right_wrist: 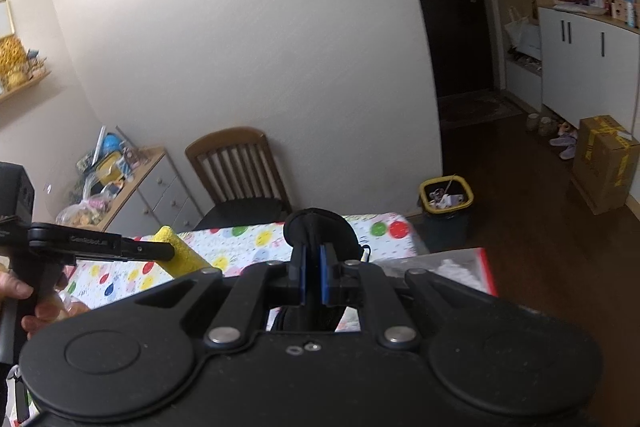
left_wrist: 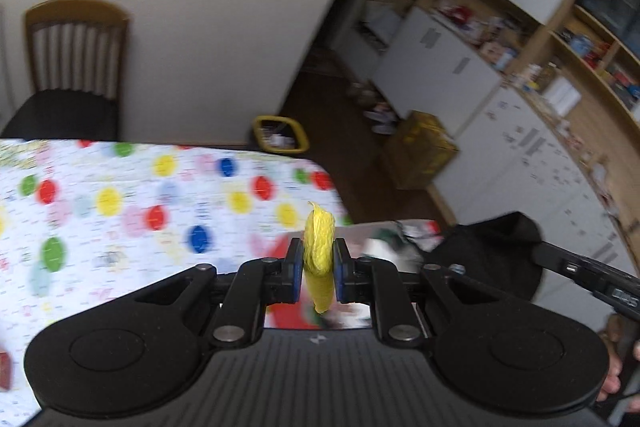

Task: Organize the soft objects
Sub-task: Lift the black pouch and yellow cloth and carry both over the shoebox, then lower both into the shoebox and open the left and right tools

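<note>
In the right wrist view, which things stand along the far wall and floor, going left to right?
Low drawer cabinet → wooden chair → yellow-rimmed bin → cardboard box.

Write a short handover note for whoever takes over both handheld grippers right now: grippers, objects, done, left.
Left gripper: shut on a yellow spongy cloth piece, held in the air above the table with the dotted tablecloth.
Right gripper: shut on a black soft fabric item, also lifted.
Done: both soft things picked up.
Left: setting each down in its place; the pictures do not show where. A clear bag with a red edge lies at the table's near right.
</note>
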`<state>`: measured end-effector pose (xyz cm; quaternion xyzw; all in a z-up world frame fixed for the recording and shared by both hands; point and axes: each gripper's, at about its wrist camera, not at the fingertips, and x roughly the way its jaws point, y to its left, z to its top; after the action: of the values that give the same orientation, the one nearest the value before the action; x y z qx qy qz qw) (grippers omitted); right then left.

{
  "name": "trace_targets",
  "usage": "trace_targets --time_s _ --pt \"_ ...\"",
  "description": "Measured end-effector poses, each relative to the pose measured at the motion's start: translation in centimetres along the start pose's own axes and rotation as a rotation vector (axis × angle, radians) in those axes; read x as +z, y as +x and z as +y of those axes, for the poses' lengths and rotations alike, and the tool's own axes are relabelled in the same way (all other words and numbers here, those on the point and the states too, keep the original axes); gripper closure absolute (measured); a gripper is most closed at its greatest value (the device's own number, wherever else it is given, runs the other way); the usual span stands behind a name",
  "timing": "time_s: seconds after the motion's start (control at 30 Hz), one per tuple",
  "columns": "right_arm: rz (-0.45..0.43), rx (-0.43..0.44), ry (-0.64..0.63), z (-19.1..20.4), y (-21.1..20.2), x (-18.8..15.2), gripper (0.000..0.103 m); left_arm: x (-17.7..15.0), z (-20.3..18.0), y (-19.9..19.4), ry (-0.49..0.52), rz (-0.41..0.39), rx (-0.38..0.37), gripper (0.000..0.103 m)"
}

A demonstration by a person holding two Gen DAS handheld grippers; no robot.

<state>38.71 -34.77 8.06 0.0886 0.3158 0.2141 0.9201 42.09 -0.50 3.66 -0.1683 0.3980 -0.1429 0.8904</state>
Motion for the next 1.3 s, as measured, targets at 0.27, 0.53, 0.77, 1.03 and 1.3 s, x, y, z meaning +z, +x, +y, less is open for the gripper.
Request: trace_targets --time_s 0.27,0.53,0.77,1.03,1.3 --pt "0.017 -0.035 0.056 -5.0 -0.4 -1.4 0.097 -1.5 -8.0 3.3 0.073 0.056 -0.099 0.088" --pt "0.08 -0.037 0.096 -8.8 1.8 -4.0 0.097 -4.6 -11.2 9.0 0.103 0.138 -0.112 0.088" --pt "0.133 -0.039 0.116 -10.9 3.8 -5.9 0.097 -6.4 -10.1 11.8 0.114 0.136 -0.094 0.088" --pt "0.208 -0.056 0.101 -11.9 5.7 -7.7 0.096 -7.3 -7.1 13.4 0.072 0.137 -0.052 0.088" --pt "0.234 -0.094 0.057 -11.9 6.4 -8.1 0.096 -8.2 -5.8 14.1 0.091 0.16 0.011 0.087"
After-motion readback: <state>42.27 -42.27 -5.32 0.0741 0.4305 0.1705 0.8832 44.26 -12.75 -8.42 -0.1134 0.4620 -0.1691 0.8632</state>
